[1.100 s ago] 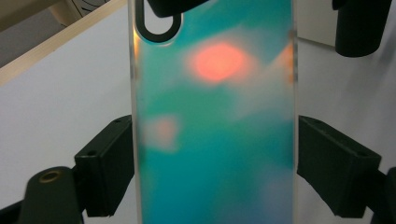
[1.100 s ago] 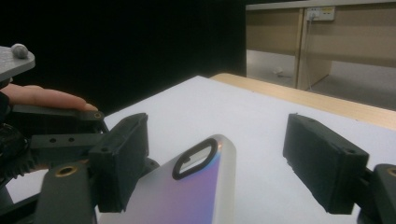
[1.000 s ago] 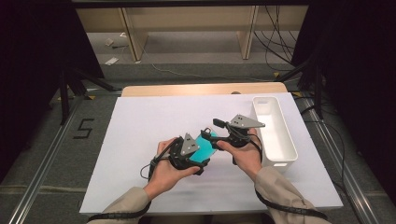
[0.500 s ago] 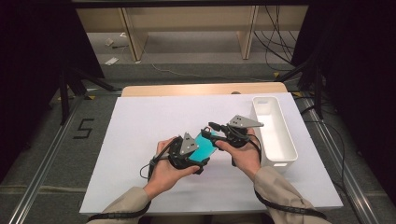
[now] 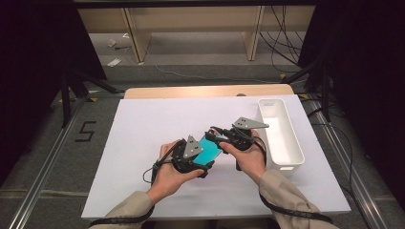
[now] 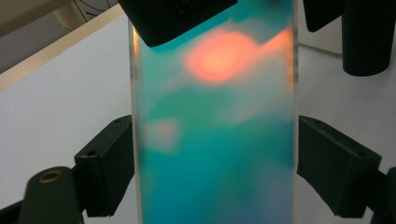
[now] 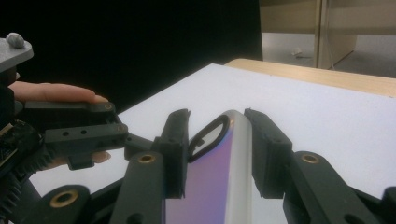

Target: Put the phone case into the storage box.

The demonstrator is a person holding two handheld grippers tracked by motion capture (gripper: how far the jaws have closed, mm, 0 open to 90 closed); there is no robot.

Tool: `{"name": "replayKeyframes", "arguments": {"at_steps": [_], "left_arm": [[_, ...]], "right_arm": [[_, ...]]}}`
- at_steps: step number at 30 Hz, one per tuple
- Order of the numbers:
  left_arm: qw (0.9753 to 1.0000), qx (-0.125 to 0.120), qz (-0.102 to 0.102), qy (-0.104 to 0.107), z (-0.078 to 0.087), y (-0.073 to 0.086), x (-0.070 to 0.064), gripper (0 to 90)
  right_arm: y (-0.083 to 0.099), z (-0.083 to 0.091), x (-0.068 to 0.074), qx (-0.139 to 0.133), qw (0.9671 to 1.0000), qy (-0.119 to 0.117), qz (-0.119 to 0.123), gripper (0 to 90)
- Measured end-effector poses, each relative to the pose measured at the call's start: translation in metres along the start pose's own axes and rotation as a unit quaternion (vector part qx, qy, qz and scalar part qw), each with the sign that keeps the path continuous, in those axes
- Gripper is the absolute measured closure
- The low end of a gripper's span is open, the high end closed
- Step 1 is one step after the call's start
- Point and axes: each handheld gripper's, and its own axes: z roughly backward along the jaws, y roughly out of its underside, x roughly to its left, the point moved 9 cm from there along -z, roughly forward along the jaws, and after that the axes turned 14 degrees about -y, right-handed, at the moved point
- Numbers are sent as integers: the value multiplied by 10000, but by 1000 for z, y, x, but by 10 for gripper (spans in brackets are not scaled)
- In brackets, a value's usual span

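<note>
My left gripper (image 6: 205, 154) has its two black jaws pressed against the long edges of a teal phone (image 6: 215, 140), one pad on each side, so it is clamped across its width. My right gripper (image 7: 217, 154) straddles the same phone's other end; its jaws sit on either side of the silvery edge, the right pad touching and the left one close against the face, though I cannot tell how firmly it bites. From above, the phone (image 5: 208, 147) hangs between my two grippers, just off the white table sheet (image 5: 143, 124), with my left gripper (image 5: 203, 157) at its near-left end and my right gripper (image 5: 220, 137) at its far-right end. A white tray (image 5: 282, 133) stands just beside my right hand (image 5: 248, 157), along the sheet's right side. Beyond the sheet a strip of pale wooden tabletop (image 5: 191, 91) shows, then a grey floor with cables and wooden furniture legs, and dark curtains at both sides; a "5" (image 5: 86, 131) is marked on the floor at left. My left gripper view shows the screen glowing teal with an orange patch, blurred by closeness. My right gripper view shows the phone (image 7: 219, 158) edge-on, purple-tinted, with a dark loop at its tip, and my left hand's fingers (image 7: 51, 92) beyond.
</note>
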Motion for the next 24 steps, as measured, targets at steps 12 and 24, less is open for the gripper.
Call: {"name": "replayKeyframes", "arguments": {"at_steps": [12,24], "left_arm": [[9998,-22,-139,-107,-2,2,3,167],[9990,-319,242,-187,3,-8,12,155]], "right_arm": [[-3,-1,4,-62,9996,-185,-189,699],[-24,7,16,-344,9977,-494,-310,801]]}}
